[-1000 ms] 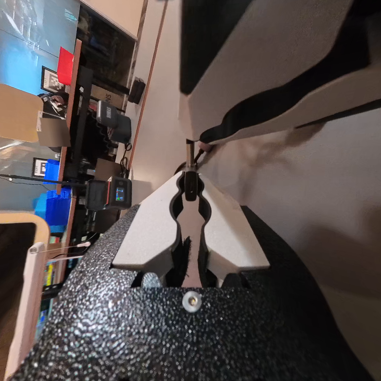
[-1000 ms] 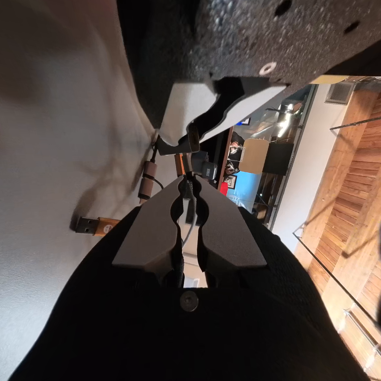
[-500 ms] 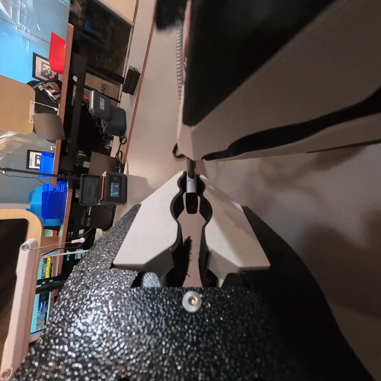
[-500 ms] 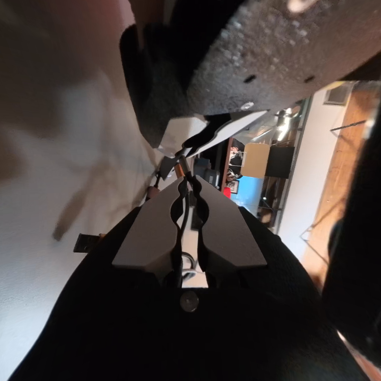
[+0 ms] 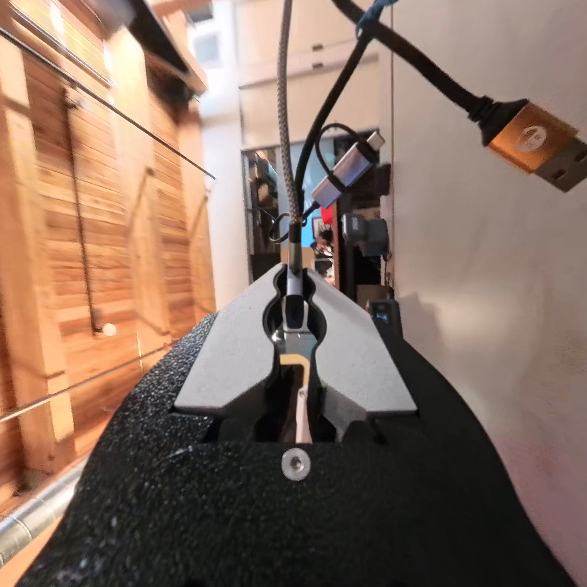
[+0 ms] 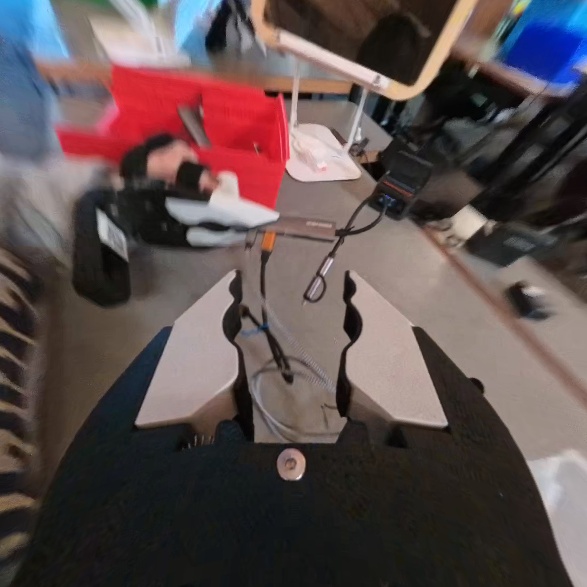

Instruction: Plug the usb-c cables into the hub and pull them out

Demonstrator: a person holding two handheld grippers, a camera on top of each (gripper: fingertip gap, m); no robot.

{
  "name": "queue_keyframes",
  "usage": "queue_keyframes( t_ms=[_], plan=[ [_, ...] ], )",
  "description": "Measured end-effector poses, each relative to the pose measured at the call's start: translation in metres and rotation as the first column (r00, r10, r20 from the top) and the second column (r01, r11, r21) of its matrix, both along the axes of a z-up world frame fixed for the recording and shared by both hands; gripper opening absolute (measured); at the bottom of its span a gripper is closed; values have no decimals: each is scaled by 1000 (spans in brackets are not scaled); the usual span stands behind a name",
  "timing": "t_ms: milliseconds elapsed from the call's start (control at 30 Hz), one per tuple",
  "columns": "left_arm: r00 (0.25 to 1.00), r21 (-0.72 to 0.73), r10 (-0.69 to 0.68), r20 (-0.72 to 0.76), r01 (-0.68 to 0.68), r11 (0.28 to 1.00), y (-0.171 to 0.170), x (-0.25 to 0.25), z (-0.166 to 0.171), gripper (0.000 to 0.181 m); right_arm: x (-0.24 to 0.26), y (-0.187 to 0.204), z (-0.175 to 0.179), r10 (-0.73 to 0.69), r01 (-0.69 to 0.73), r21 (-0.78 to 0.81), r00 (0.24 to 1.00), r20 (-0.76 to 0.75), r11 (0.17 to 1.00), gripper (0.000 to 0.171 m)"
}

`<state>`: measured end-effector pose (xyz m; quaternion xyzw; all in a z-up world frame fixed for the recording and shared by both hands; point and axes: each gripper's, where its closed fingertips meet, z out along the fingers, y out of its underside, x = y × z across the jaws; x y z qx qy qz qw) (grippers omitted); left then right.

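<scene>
The left gripper (image 5: 293,276) is pinched shut on the hub (image 5: 294,309), which shows edge-on between its fingers. A grey cable (image 5: 287,127) and a black cable (image 5: 313,143) run from the hub, so I judge the plugging-in is at least partly done. The pulling out is left. A loose orange plug (image 5: 536,143) and a small silver plug (image 5: 344,168) hang free.

The right gripper (image 6: 290,276) is wide open and holds nothing. Only its view (blurry) shows the hub (image 6: 305,227) flat-on above the table (image 6: 413,305), with an orange plug (image 6: 268,239) in it and a red bin (image 6: 203,111) far behind.
</scene>
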<state>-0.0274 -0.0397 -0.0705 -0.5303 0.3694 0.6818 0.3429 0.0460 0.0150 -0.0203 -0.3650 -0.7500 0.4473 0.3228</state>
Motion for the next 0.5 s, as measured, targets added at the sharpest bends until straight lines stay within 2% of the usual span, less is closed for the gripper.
queue_keyframes(
  t_ms=[67, 100, 133, 200, 267, 333, 367, 433, 500],
  plan=[
    [998, 32, -58, -31, 59, 998, 2, 15, 6, 7, -20, 17, -7, -41, 81, -187, 977, 209, 979, 75],
    [996, 46, -79, -41, 80, 996, 2, 21, 9, 6, -23, 12, -21, 27, 67, -256, 938, 345, 964, 85],
    [994, 63, -100, -48, 103, 993, 2, 27, 13, 6, -26, 5, -32, 94, 70, -335, 889, 448, 940, 85],
    [990, 85, -131, -58, 136, 987, 2, 37, 18, 7, -30, -15, -40, 256, 78, -517, 800, 542, 853, 85],
    [985, 93, -159, -66, 165, 982, 2, 45, 19, 6, -35, -31, -32, 391, 81, -671, 758, 521, 737, 73],
    [979, 89, -195, -63, 200, 976, 3, 52, 17, 6, -37, -38, -22, 464, 68, -746, 745, 480, 662, 43],
    [976, 111, -212, -58, 217, 970, 2, 55, 19, 7, -38, -38, -23, 461, 58, -740, 749, 476, 670, 19],
    [970, 135, -243, 8, 240, 961, 2, 56, 20, 11, -32, -39, -16, 493, 24, -753, 742, 454, 658, 10],
    [964, 176, -242, 110, 221, 959, 3, 48, 22, 29, -28, -36, -6, 454, -9, -705, 771, 447, 709, 7]
  ],
)
